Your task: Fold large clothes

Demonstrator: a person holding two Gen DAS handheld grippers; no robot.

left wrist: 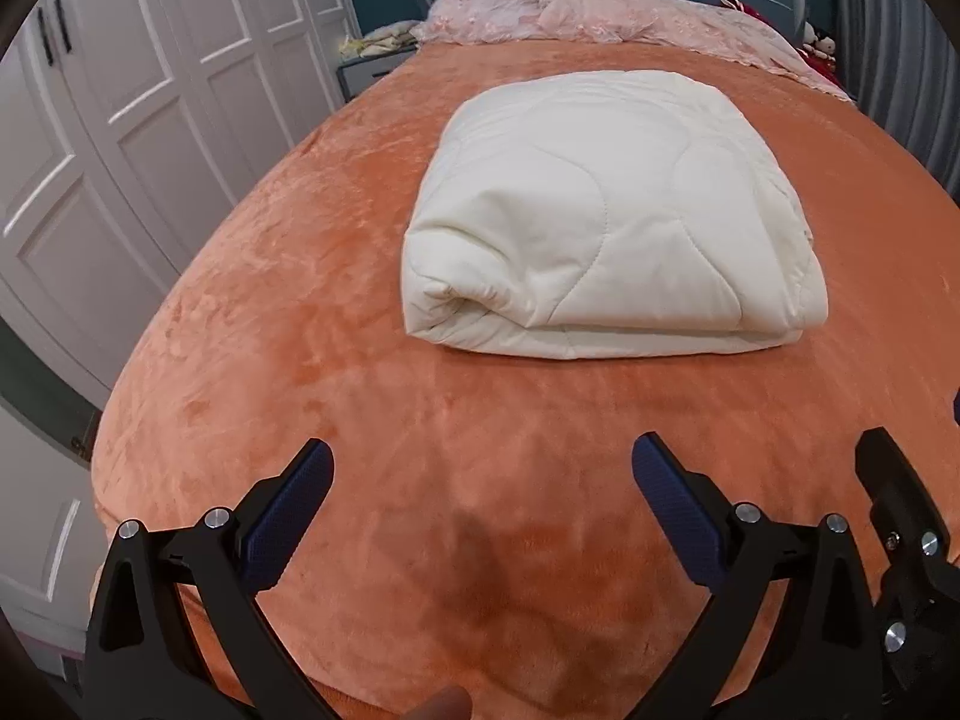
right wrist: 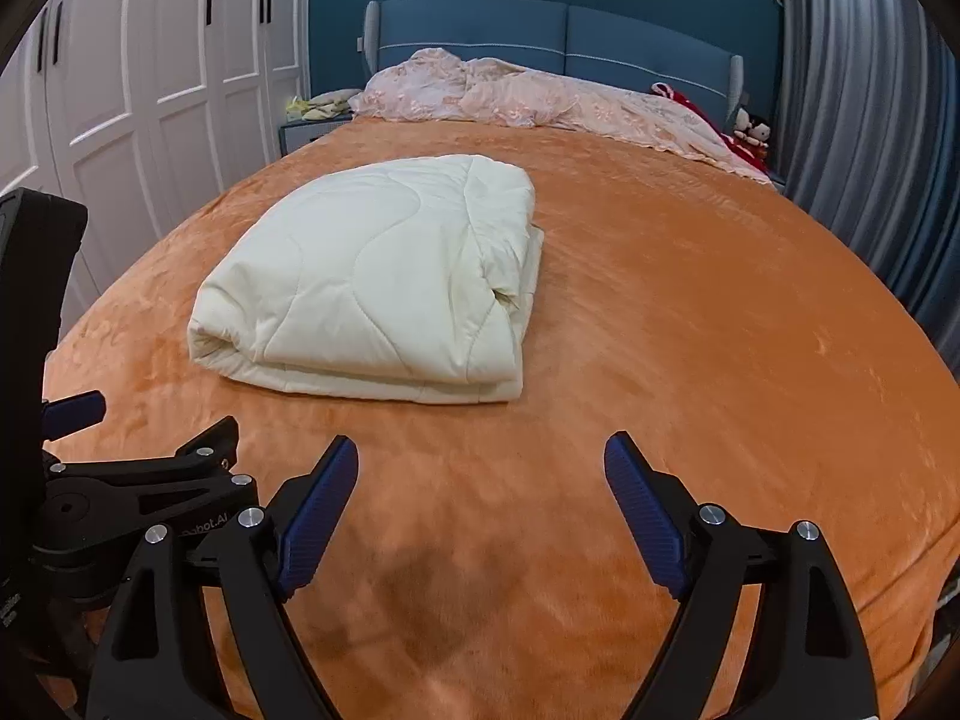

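Observation:
A cream quilted comforter lies folded into a thick rectangle on the orange bed cover; it also shows in the right wrist view, left of centre. My left gripper is open and empty, held above the bed's near end, well short of the comforter. My right gripper is open and empty too, beside the left one and to the right of the comforter's near edge. Part of the left gripper's body shows at the lower left of the right wrist view.
A crumpled pink quilt lies along the blue headboard. White wardrobe doors stand to the left, grey curtains to the right. A nightstand with yellowish cloth sits at the far left. Soft toys rest at the far right.

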